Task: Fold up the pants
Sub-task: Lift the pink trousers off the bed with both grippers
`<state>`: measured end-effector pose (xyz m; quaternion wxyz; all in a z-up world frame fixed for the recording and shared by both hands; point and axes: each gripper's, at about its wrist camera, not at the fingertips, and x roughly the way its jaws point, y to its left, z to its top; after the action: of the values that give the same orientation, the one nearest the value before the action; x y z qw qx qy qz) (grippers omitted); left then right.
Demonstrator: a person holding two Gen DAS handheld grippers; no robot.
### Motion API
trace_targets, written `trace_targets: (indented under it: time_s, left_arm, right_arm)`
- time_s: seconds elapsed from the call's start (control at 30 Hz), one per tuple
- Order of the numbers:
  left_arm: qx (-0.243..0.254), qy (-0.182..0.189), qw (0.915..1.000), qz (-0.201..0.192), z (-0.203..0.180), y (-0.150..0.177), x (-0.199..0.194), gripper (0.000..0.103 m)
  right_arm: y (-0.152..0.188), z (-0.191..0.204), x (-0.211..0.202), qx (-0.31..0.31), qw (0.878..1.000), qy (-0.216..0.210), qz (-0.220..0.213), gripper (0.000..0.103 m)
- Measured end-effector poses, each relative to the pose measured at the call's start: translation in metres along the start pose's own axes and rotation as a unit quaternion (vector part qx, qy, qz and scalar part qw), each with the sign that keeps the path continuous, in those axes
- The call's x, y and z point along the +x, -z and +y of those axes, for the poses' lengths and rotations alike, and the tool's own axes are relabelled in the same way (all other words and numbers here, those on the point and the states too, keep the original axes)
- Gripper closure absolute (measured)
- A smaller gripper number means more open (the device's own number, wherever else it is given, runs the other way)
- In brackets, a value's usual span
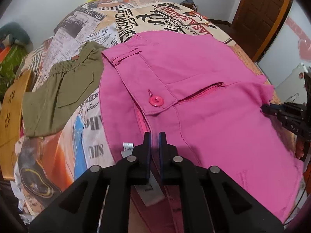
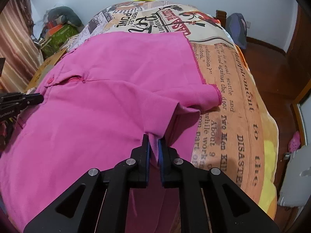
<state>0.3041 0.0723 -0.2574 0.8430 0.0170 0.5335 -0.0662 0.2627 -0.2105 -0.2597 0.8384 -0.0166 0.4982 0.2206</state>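
Observation:
Pink pants [image 1: 204,116] lie spread on a bed, with the waistband, a pink button [image 1: 156,100] and a zip pocket facing up. My left gripper [image 1: 155,136] is shut on the pants' near edge, by the waistband, beside a white label [image 1: 127,147]. At the right edge of the left wrist view, the right gripper [image 1: 269,109] pinches the pants' far side. In the right wrist view, the pants [image 2: 97,106] fill the left half. My right gripper [image 2: 154,139] is shut on a raised fold of pink cloth. The left gripper [image 2: 37,99] shows at the left edge of that view, its tips against the pants.
The bed has a newspaper-print cover [image 1: 124,19] [image 2: 223,97]. Olive green shorts [image 1: 58,93] and a mustard garment [image 1: 9,116] lie left of the pants. Clutter with a grey plush [image 2: 62,19] sits beyond the bed on the left. A blue bag [image 2: 237,31] and a wooden door [image 1: 260,19] are on the right.

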Motion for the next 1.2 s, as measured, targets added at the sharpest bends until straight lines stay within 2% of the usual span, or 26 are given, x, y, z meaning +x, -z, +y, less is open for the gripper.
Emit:
trace_targets:
  time_s: [0.1,0.17,0.27,0.37,0.5,0.6,0.67,0.87,0.93,1.0,1.03,1.1,1.13,1.17,1.2]
  left_arm:
    - [-0.009,0.000,0.9999,-0.012,0.003,-0.003,-0.014,0.093]
    - [-0.021,0.005,0.9994,-0.026,0.008,-0.009,-0.026,0.086]
    - [-0.032,0.001,0.9984,-0.046,0.014,-0.022,-0.036,0.081]
    - [-0.030,-0.014,0.9980,-0.054,0.015,-0.035,-0.035,0.081]
    - [-0.036,-0.005,0.9982,-0.047,0.020,-0.050,-0.018,0.079]
    - [-0.042,0.000,0.9985,-0.036,0.026,-0.055,0.000,0.076]
    - [-0.049,0.007,0.9983,-0.030,0.030,-0.055,0.010,0.070]
    - [-0.058,0.025,0.9978,-0.018,0.033,-0.054,0.031,0.068]
    - [-0.055,0.025,0.9979,-0.022,0.031,-0.054,0.032,0.068]
    - [-0.053,0.028,0.9978,-0.027,0.028,-0.054,0.031,0.068]
    - [-0.052,0.030,0.9977,-0.030,0.027,-0.055,0.031,0.068]
    - [-0.041,0.025,0.9984,-0.030,0.021,-0.057,0.032,0.082]
    - [-0.036,0.014,0.9987,-0.032,0.018,-0.058,0.032,0.093]
    - [-0.031,0.004,0.9990,-0.034,0.016,-0.059,0.032,0.096]
    - [-0.025,-0.005,0.9990,-0.035,0.013,-0.059,0.032,0.096]
  right_arm:
    - [-0.001,0.000,-0.018,-0.008,1.000,0.016,-0.016,0.085]
    - [-0.005,-0.004,-0.031,-0.003,0.999,0.018,-0.036,0.071]
    - [-0.016,-0.010,-0.048,0.002,0.997,0.024,-0.071,0.063]
    - [-0.031,-0.018,-0.049,0.005,0.996,0.030,-0.085,0.063]
    - [-0.048,-0.029,-0.033,0.011,0.996,0.042,-0.082,0.063]
    - [-0.059,-0.038,-0.010,0.014,0.997,0.044,-0.066,0.063]
    - [-0.063,-0.043,0.004,0.014,0.997,0.046,-0.053,0.063]
    - [-0.067,-0.048,0.045,0.005,0.999,0.043,-0.007,0.063]
    - [-0.065,-0.046,0.045,0.000,0.999,0.040,-0.014,0.060]
    - [-0.064,-0.040,0.046,-0.018,0.999,0.042,-0.015,0.060]
    - [-0.064,-0.036,0.047,-0.033,0.998,0.047,-0.016,0.065]
    - [-0.063,-0.031,0.048,-0.053,0.997,0.050,-0.018,0.076]
    - [-0.063,-0.028,0.050,-0.063,0.996,0.055,-0.019,0.086]
    - [-0.063,-0.025,0.051,-0.072,0.995,0.064,-0.019,0.092]
    - [-0.063,-0.023,0.052,-0.082,0.994,0.072,-0.020,0.093]
